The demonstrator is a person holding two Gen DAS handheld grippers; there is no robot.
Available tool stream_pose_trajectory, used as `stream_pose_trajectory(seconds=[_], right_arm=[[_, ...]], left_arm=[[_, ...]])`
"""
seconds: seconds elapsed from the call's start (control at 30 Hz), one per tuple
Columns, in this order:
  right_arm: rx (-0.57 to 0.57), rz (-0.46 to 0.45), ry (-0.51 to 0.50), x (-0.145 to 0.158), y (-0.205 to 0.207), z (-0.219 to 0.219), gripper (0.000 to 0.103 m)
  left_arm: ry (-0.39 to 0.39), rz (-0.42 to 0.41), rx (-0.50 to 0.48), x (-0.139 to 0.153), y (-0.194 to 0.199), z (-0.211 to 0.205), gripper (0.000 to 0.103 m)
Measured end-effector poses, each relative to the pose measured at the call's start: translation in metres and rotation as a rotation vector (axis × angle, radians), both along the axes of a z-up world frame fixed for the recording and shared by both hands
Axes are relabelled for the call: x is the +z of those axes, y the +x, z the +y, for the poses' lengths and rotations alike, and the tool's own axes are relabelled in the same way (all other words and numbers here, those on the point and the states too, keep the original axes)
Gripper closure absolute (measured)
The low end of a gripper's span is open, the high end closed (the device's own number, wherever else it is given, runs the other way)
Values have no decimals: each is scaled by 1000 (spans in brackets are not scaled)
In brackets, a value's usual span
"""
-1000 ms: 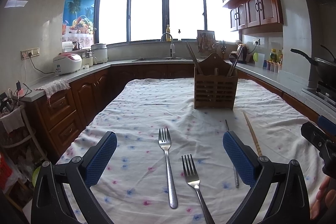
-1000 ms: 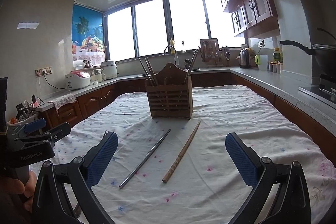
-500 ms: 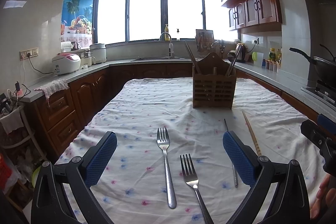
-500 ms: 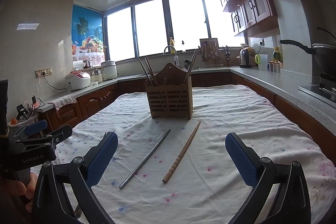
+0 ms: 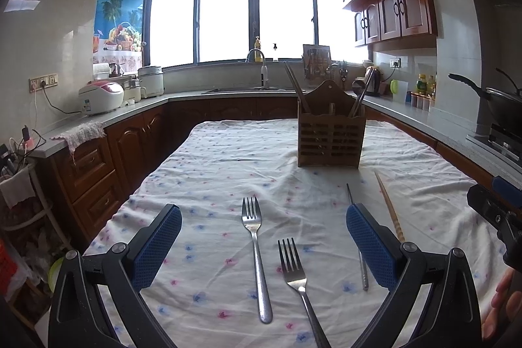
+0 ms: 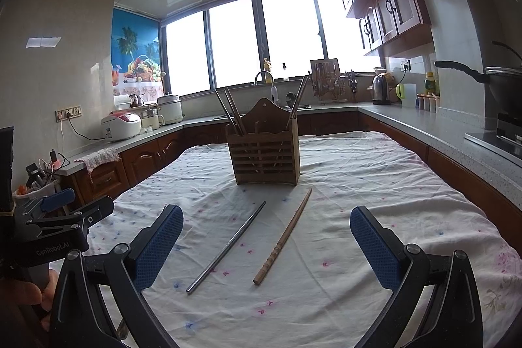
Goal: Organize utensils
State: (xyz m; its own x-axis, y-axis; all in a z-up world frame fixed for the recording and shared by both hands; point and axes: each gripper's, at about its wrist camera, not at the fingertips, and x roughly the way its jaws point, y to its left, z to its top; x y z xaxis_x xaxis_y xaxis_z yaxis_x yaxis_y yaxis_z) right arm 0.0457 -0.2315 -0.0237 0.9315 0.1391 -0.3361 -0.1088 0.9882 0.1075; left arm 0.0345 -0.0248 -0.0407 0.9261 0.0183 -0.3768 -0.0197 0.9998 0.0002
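Observation:
Two steel forks lie on the flowered tablecloth in the left wrist view: one fork straight ahead, a second fork nearer and to its right. My left gripper hovers open above them, holding nothing. A steel chopstick and a wooden chopstick lie between the wide-open fingers of my right gripper, which is empty. The wooden utensil holder stands upright beyond them with chopsticks and a spoon in it. It also shows as the holder in the left wrist view.
The cloth-covered table is ringed by kitchen counters with a rice cooker, sink tap, kettle and a wok at right. A hand holds the other gripper at the edge of each view.
The left wrist view has shifted very slightly; the forks and holder sit a touch left and lower than before. The right gripper has barely moved. Both grippers stay open.

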Motion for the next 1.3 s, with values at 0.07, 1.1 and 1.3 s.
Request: stream_pose_trajectory(seconds=[0.07,1.1,1.3], right_arm=[[0,0,1,0,0,-1,0],[-5,5,9,0,-2,3,0],[-10,13,14,1,-1,0,0]], left_arm=[[0,-1,-1,0,0,0,1],[4,-2,-8,0,-1,-6,1],[9,-8,-6,3,0,-8,1]])
